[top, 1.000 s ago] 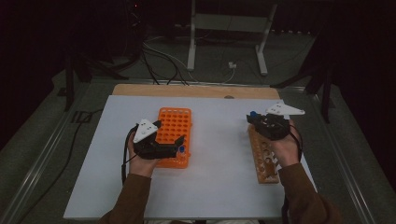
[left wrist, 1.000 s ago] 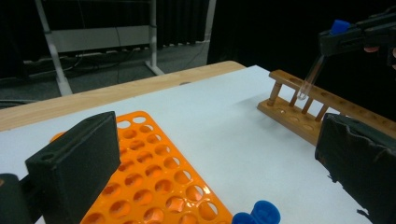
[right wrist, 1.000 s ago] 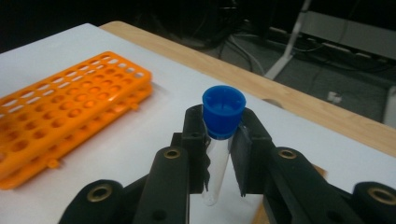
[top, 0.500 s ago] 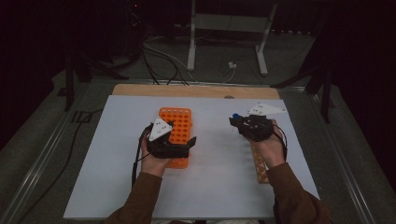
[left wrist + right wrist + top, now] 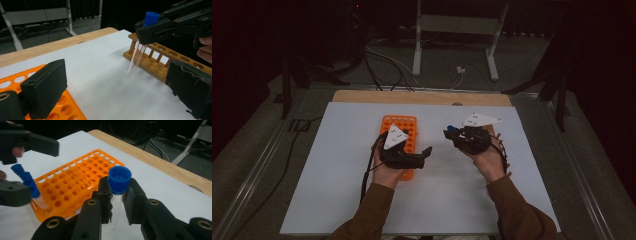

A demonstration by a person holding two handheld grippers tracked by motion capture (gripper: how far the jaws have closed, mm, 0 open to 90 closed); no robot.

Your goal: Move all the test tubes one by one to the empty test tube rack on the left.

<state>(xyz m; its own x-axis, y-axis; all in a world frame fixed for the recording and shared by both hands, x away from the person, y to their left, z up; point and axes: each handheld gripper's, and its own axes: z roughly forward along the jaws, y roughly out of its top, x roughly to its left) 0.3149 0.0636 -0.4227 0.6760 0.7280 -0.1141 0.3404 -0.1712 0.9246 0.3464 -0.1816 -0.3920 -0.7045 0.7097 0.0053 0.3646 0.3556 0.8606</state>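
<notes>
Blue-capped clear tube [image 5: 117,187] is pinched upright between the right gripper's [image 5: 117,195] jaws — empty as far as shows. Beyond them, the orange rack [image 5: 82,182] holds capped tubes [image 5: 26,181] at one corner, between the left gripper's [image 5: 112,82] spread jaws.
</notes>
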